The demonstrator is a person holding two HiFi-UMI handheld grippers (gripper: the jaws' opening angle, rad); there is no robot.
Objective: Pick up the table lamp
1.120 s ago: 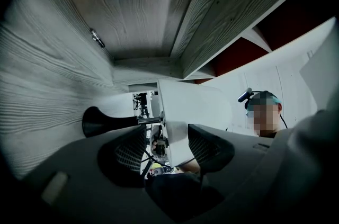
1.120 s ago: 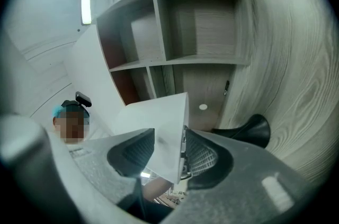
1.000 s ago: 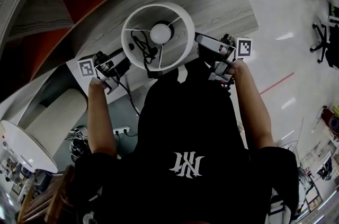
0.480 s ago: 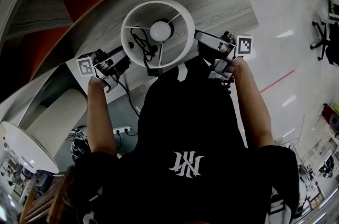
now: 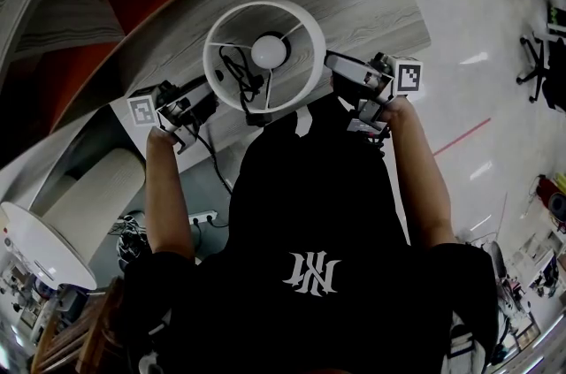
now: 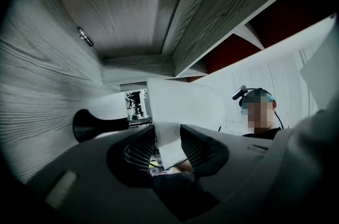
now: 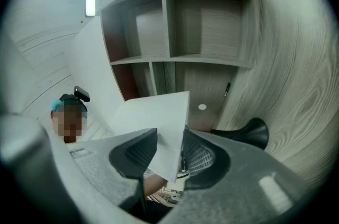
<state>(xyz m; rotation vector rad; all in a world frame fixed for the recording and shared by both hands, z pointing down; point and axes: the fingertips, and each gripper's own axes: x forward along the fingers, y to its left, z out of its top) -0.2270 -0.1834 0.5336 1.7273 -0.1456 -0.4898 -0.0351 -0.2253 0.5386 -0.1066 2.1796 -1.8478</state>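
Jaws of our left tool (image 5: 209, 95) have just been closing and now pinch the wall of the shade (image 5: 265, 7) at its 8 o'clock. The table lamp (image 5: 269, 54) sits upright between the two tools above the counter (image 5: 371, 5), axis vertical. At 3 o'clock our right tool (image 5: 330, 63) clamps the opposite wall. Both forearms (image 5: 168, 195) reach forward, so we judge a straight, even lift follows.

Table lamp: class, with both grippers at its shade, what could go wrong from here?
1. The left gripper and right gripper have just been closing on the thin wall of the lampshade; it may dent or slip out.
2. The black base is held only through the shade, so its weight may tip the lamp.
3. The cord bundled inside the shade may spill and snag.
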